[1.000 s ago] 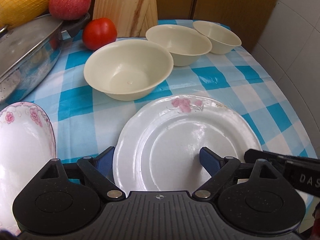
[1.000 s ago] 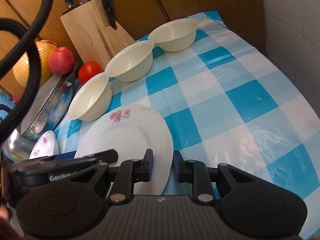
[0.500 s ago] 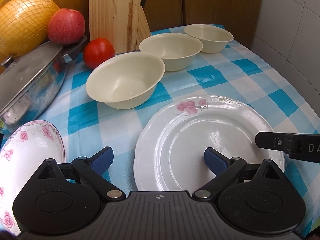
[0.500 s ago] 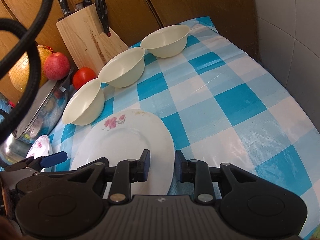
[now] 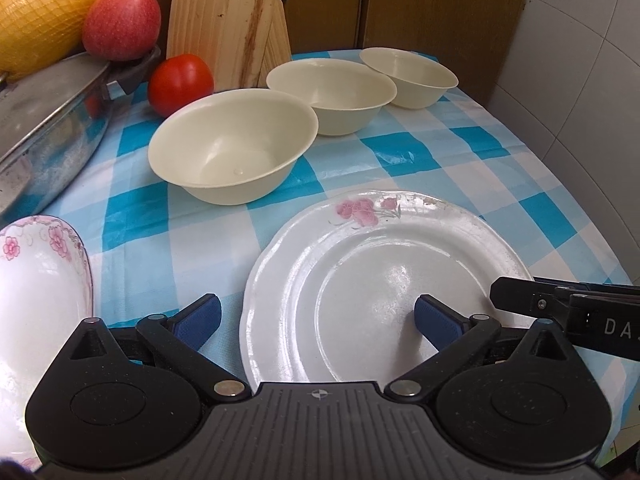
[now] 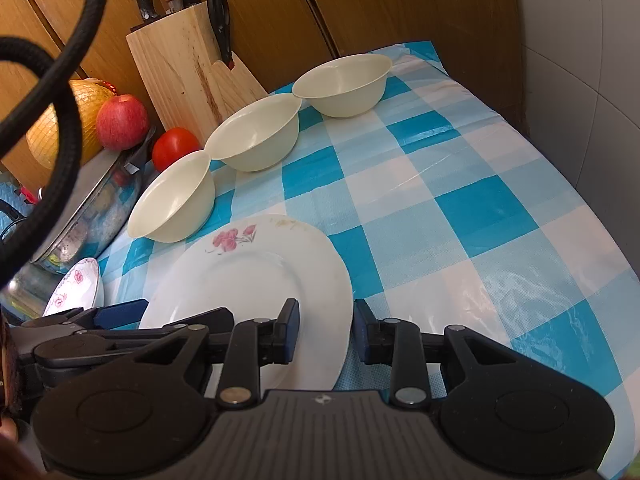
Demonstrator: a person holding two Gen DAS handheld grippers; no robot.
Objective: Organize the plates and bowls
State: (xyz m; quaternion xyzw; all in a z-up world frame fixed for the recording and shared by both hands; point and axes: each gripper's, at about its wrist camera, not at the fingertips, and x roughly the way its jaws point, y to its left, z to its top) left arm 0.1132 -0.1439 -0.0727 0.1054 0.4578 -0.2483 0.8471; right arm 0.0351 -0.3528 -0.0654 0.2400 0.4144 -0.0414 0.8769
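A white plate with pink flowers (image 5: 384, 272) (image 6: 256, 272) lies on the blue checked cloth. My right gripper (image 6: 326, 330) straddles its right rim with a gap at each pad, so it is open. My left gripper (image 5: 316, 318) is open wide over the plate's near left edge, and the right gripper shows beside it (image 5: 560, 304). Three cream bowls stand in a row behind: near (image 5: 234, 146) (image 6: 174, 200), middle (image 5: 332, 94) (image 6: 256, 134), far (image 5: 408, 76) (image 6: 344, 84). A second floral plate (image 5: 36, 300) (image 6: 76, 284) is at the left.
A steel lidded pan (image 5: 44, 128) sits at the left with an apple (image 5: 122, 22) and a netted pomelo (image 5: 44, 8). A tomato (image 5: 180, 82) and a wooden knife block (image 6: 188, 68) stand at the back. A tiled wall (image 6: 580, 100) bounds the right.
My right gripper's jaws have widened a little around the plate rim. The left gripper has drifted left and nearer the table; the plate has stayed on the cloth.
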